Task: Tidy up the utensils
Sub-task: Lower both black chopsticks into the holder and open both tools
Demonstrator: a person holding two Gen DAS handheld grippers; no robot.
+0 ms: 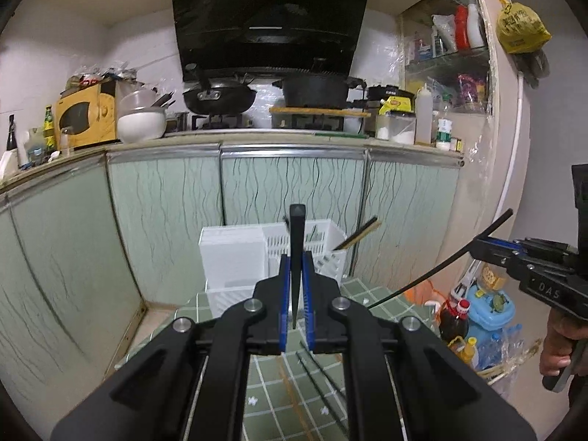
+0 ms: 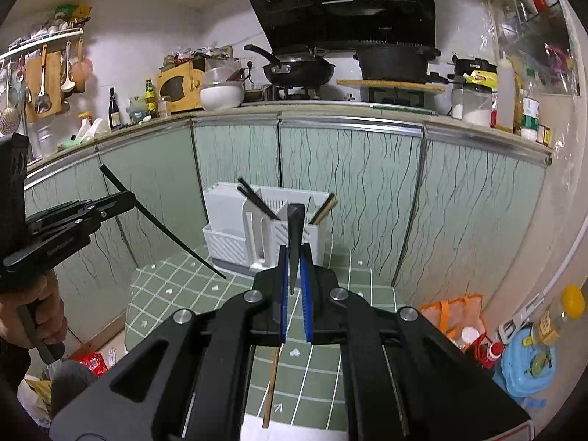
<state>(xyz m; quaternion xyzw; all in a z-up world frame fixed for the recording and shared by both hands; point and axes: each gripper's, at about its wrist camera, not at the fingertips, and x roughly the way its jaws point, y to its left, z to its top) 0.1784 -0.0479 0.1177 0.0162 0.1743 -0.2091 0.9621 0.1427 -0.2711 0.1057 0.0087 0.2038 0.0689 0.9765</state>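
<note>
We've got a black chopstick in each gripper right now: left gripper [image 1: 296, 286] has its jaws clamped tight on one black chopstick [image 1: 296, 253], right gripper [image 2: 294, 275] the same on the other chopstick [image 2: 294, 242], both held in the air short of the white utensil holder [image 2: 264, 228] on the green-tiled table [image 2: 341, 286]. The holder already has chopsticks in its slots. We'd bring the tips right over an open slot, tilt each stick steeper, then let go low so nothing bounces out. More chopsticks [image 1: 316, 371] lie on the table nearer us than the holder.

Left claw [image 1: 296, 286] and right claw [image 2: 294, 275] both clamped tight, tilted slightly downward, side by side.
</note>
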